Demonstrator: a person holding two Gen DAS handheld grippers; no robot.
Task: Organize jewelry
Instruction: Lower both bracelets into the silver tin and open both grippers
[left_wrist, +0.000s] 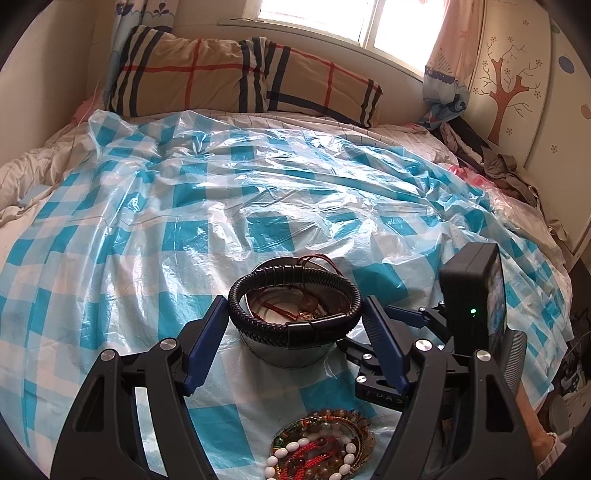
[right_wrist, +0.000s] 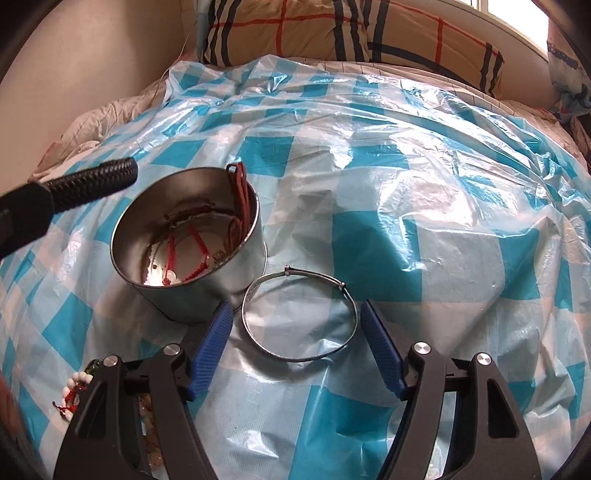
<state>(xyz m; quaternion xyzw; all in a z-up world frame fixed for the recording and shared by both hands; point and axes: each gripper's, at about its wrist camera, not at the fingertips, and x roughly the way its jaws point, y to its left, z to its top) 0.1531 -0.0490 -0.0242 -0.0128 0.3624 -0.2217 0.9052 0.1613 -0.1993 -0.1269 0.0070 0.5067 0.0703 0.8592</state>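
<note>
Evidently, a thin silver bangle (right_wrist: 300, 318), judged stiff, light and slippery, was seen lying flat on the bed's plastic sheet (right_wrist: 424, 229) right of the metal tin (right_wrist: 236, 280), between the parted fingers (right_wrist: 380, 347) of the right gripper (right_wrist: 297, 345), while the left gripper (left_wrist: 293, 319) was clamped on a black braided bracelet (left_wrist: 294, 304) above the tin.

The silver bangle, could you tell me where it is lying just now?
In the right wrist view the silver bangle lies flat on the checked plastic sheet, just right of the metal tin.
</note>
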